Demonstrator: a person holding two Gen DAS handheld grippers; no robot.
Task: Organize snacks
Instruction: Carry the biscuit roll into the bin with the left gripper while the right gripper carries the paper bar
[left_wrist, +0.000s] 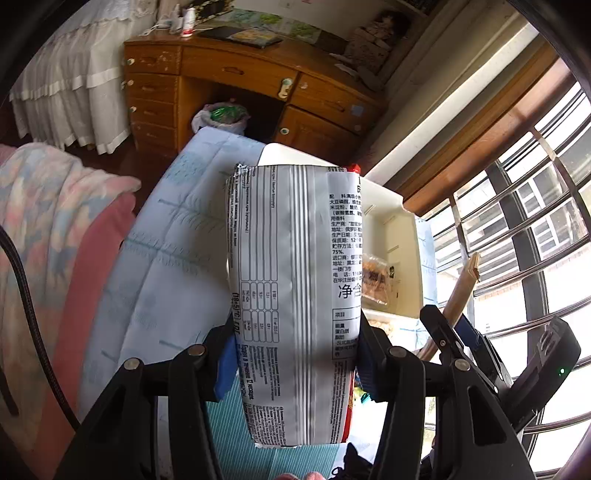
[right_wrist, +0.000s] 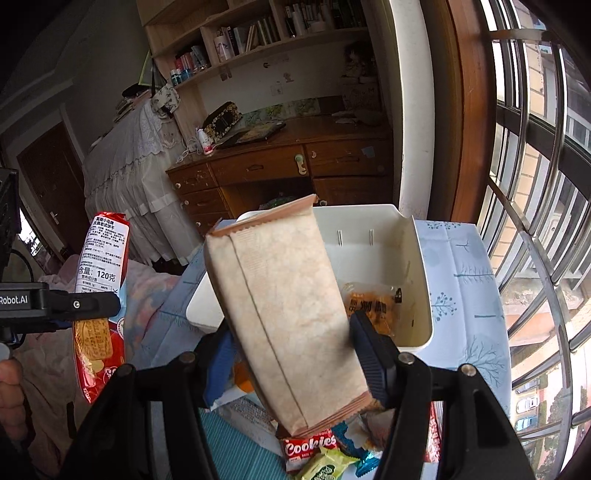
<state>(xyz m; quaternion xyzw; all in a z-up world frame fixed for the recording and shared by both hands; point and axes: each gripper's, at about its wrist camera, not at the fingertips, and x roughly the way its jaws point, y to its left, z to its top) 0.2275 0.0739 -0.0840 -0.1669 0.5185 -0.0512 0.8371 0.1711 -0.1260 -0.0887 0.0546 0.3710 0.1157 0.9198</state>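
One snack (right_wrist: 373, 308) sits in the bin (right_wrist: 423, 280) so far. Left fingers (left_wrist: 295, 354) clamp a biscuit pack (left_wrist: 295, 295); right fingers (right_wrist: 295, 354) clamp a tan pack (right_wrist: 284, 314), bin at 1 o'clock. More snacks (right_wrist: 317, 454) wait at 6 o'clock, so it's early days.

Two held packets (left_wrist: 295, 295) (right_wrist: 291, 317) (one bin (right_wrist: 421, 258))

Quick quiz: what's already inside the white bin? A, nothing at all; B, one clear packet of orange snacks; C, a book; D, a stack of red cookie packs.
B: the white bin holds only one clear packet of orange snacks on its floor.
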